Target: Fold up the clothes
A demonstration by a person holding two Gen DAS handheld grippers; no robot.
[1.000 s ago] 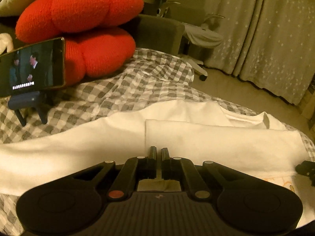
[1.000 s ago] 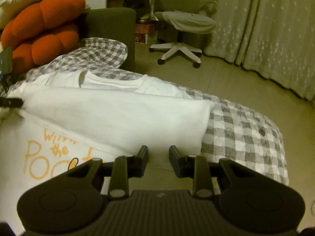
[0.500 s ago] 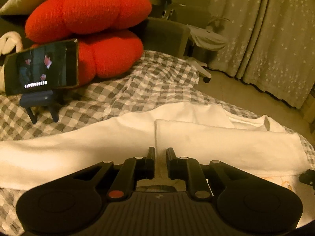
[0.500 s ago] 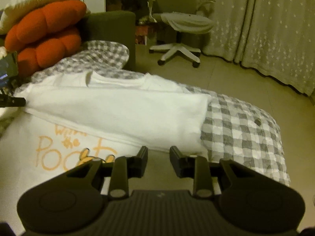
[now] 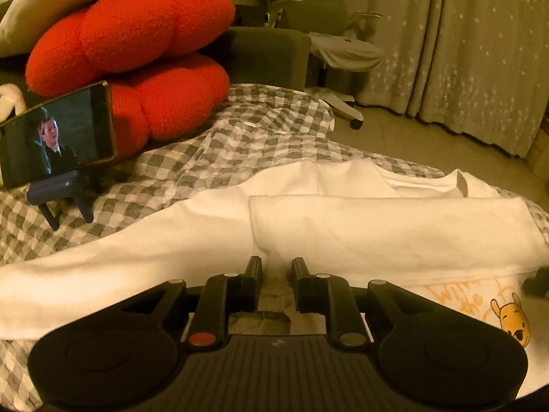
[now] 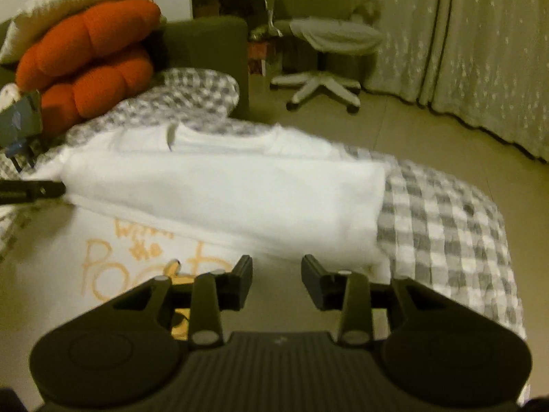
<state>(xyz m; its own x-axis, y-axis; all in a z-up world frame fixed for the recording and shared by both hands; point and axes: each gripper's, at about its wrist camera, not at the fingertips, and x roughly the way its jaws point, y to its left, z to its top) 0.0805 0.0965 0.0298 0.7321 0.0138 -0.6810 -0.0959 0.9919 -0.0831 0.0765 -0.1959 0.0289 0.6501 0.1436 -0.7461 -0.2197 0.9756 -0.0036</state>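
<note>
Cotton, by the look of it: the white T-shirt (image 5: 377, 230) lies spread on the bed (image 5: 212, 158), soft and limp, light enough that any lifted edge will sag and drag the rest along. One side panel is already turned in over the body, covering the top of the orange print (image 6: 103, 267). I would take it by a hem or at the corners of the folded band, both ends together, pinching through both layers so it does not slip out.

Going left to right: the left hand-held gripper (image 5: 276, 267) sits low at the near edge of the folded band, jaws parted a little, nothing between them. The right hand-held gripper (image 6: 276, 267) hovers over the printed front, released wider, also empty; that view is blurred.

The checked bedcover is wrinkled and yielding, so creases will not press sharp. At the left a phone (image 5: 58, 137) stands propped before red cushions (image 5: 137, 55); further right stand an office chair (image 6: 326, 51) and long curtains (image 6: 480, 51).
</note>
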